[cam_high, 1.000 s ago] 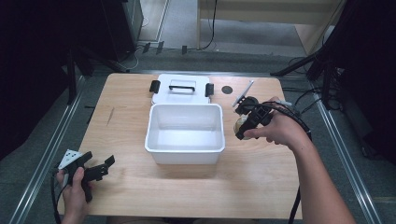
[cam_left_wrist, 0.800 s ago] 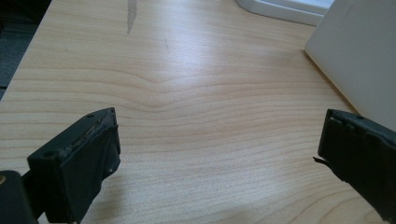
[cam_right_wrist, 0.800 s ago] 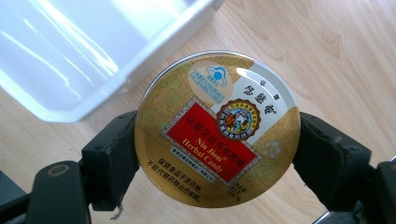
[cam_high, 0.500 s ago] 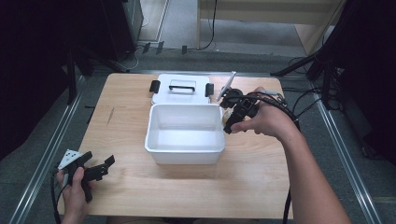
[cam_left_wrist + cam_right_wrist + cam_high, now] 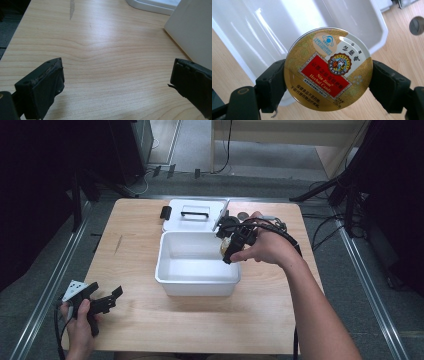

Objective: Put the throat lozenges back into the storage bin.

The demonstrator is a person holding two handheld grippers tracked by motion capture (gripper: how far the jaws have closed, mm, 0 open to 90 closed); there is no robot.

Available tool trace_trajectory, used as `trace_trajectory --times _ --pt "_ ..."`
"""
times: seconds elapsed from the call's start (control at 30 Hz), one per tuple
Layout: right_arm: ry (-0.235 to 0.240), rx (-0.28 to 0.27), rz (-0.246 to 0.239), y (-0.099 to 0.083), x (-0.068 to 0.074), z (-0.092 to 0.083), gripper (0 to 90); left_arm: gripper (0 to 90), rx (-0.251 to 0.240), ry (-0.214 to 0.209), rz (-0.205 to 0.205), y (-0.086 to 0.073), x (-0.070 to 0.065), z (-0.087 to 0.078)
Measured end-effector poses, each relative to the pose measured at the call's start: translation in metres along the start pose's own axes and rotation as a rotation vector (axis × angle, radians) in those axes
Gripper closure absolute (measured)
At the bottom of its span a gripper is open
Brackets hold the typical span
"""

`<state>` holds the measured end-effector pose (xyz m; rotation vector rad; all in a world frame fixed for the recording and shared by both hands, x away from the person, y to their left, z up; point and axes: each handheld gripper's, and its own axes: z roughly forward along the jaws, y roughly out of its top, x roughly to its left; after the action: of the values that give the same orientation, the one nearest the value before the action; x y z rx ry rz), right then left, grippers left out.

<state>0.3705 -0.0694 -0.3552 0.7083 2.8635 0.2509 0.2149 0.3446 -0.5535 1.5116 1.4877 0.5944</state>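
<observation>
A: Status. The right gripper (image 5: pixel 328 82) is clamped on a round herbal candy tin (image 5: pixel 328 68), one jaw on each side of its rim, printed lid facing the camera. In the high view the tin (image 5: pixel 226 245) sits at the right edge of the white plastic bin (image 5: pixel 197 285), above its inside. The left gripper (image 5: pixel 102 301) is down at the near left corner of the wooden table (image 5: pixel 150 335), jaws wide apart, nothing between them.

B: Risks from here?

A: My judgement only. The hold is on a smooth curved metal edge at two narrow contacts, so the tin could pivot or squirt out if the hand tilts. Let go this near the wall, it could strike the bin rim and bounce onto the table rather than drop inside. The bin looks light and nothing steadies it, so a knock from the jaws might shove it toward the white lid (image 5: pixel 192 215) lying flat behind it.

B: What does each view add?

A: The right gripper view gives the label text, "Nin Jiom Herbal Candy", and the exact jaw seating; from above the tin is just a small gold spot half hidden by the hand. It also catches a small dark round object (image 5: pixel 416 25) on the table beyond the bin; I cannot tell what it is. The high view gives the layout: bin mid-table, lid with black handle and latches behind. The left gripper view shows bare wood grain between its jaws and a bin wall (image 5: pixel 192 30) at its right edge.
</observation>
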Motion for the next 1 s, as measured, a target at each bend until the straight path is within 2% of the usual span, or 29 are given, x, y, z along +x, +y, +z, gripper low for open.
trace_trajectory --times 0.07,0.1,0.13,0.17,0.2,0.27,0.37,0.7,0.8,0.97,1.0 --pt "0.001 -0.002 -0.008 0.001 0.001 0.001 20.4 0.0 0.001 0.008 0.005 0.000 -0.001 0.000" --pt "-0.001 -0.009 -0.035 0.003 0.003 0.003 20.4 0.0 -0.002 0.016 0.012 0.000 -0.001 0.000" --pt "-0.001 -0.009 -0.035 0.003 0.003 0.003 20.4 0.0 -0.006 0.028 0.021 0.000 -0.002 0.000" --pt "-0.011 -0.019 -0.087 0.004 0.005 0.005 20.4 0.0 -0.004 0.036 0.030 0.000 -0.004 0.000" --pt "-0.010 -0.023 -0.104 0.004 0.006 0.006 20.4 0.0 -0.007 0.050 0.050 0.000 -0.006 0.000" --pt "-0.008 -0.026 -0.118 0.005 0.007 0.007 20.4 0.0 -0.009 0.056 0.057 0.000 -0.006 0.000" --pt "-0.006 -0.024 -0.178 0.006 0.009 0.014 20.4 0.0 -0.008 0.063 0.060 0.000 -0.007 0.000" --pt "0.002 0.001 -0.237 0.008 0.011 0.027 20.4 0.0 -0.005 0.053 0.048 0.000 -0.006 0.000" --pt "0.009 0.017 -0.270 0.008 0.012 0.035 20.4 0.0 -0.003 0.051 0.046 0.000 -0.005 0.001" --pt "0.010 0.022 -0.282 0.009 0.011 0.043 20.4 0.0 -0.004 0.049 0.043 0.000 -0.005 0.001" --pt "0.016 0.028 -0.268 0.008 0.011 0.046 20.4 0.0 -0.006 0.048 0.043 0.000 -0.005 0.001"
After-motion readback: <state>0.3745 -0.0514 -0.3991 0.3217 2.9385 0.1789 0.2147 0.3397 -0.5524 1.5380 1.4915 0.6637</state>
